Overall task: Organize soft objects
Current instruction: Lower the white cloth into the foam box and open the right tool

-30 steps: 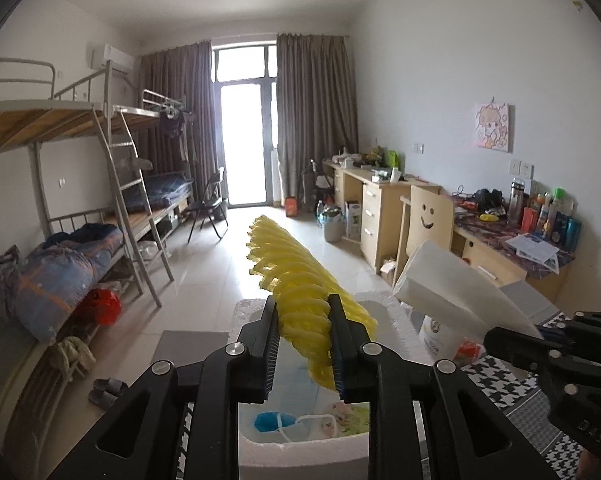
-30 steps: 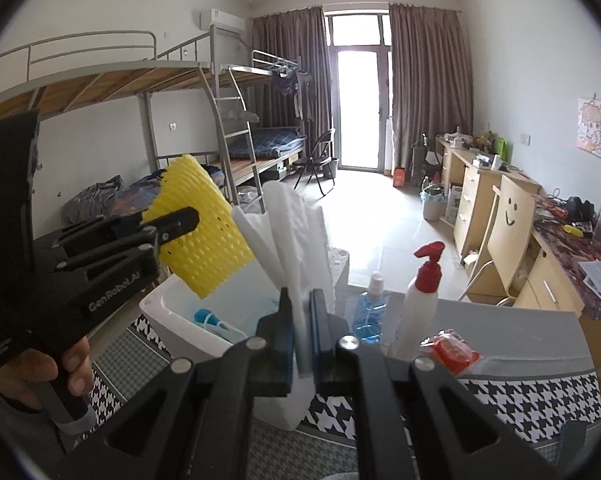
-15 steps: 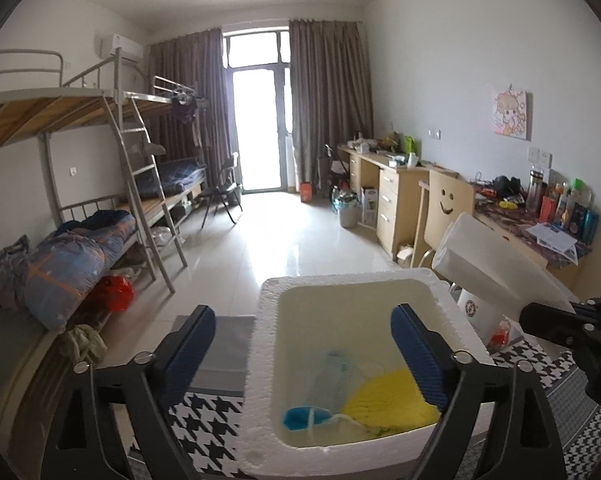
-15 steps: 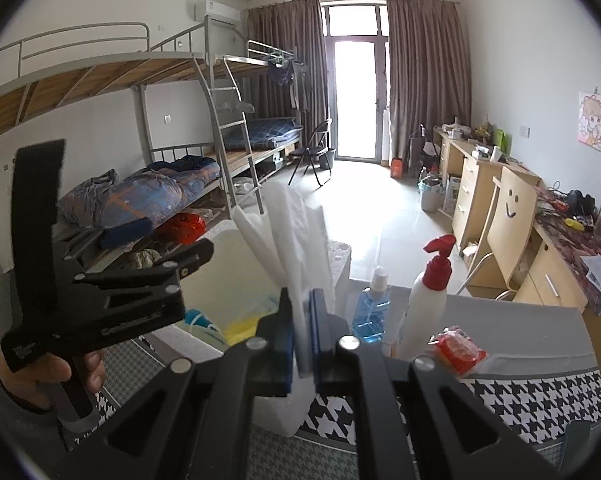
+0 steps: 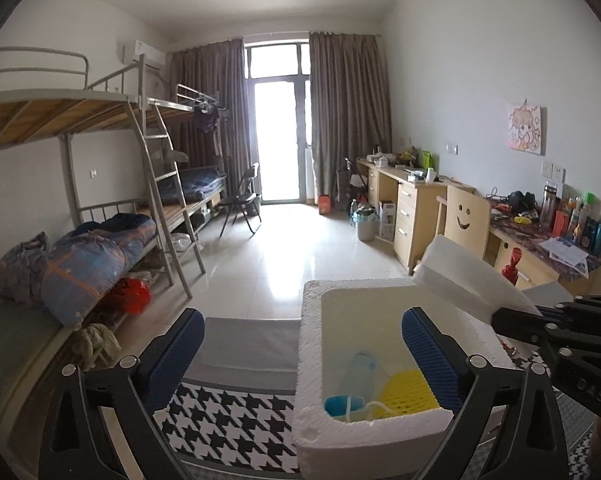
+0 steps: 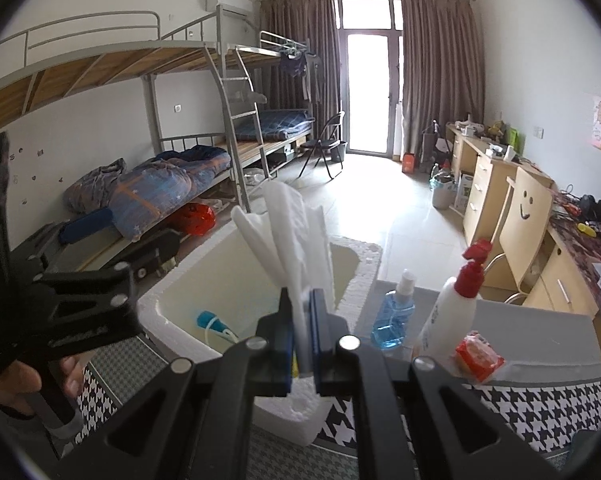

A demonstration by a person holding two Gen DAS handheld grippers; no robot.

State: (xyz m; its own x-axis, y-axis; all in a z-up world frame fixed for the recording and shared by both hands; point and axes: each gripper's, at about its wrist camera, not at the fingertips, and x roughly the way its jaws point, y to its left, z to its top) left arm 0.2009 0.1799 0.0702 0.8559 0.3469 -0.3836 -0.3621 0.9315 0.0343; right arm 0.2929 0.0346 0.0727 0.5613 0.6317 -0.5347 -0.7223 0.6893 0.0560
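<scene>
A white foam box (image 5: pixel 308 360) stands on the houndstooth cloth; it also shows in the right wrist view (image 6: pixel 160 300). A yellow mesh sponge (image 5: pixel 408 394) lies inside it beside a blue item with a cord (image 5: pixel 338 404). My left gripper (image 5: pixel 302 354) is open and empty, above the box's left front corner. My right gripper (image 6: pixel 300 312) is shut on a folded white foam sheet (image 6: pixel 296 236), which it holds upright above the box's right rim. The sheet shows in the left wrist view (image 5: pixel 464 276) at the right.
A blue spray bottle (image 6: pixel 394 316), a white pump bottle with red top (image 6: pixel 452 308) and a red packet (image 6: pixel 478 362) stand on the table right of the box. Bunk beds (image 5: pixel 100 208) line the left wall, desks (image 5: pixel 412 204) the right.
My left gripper opened and let the yellow sponge drop into the foam box, then drew back to the left. My right gripper has kept its hold on the white sheet.
</scene>
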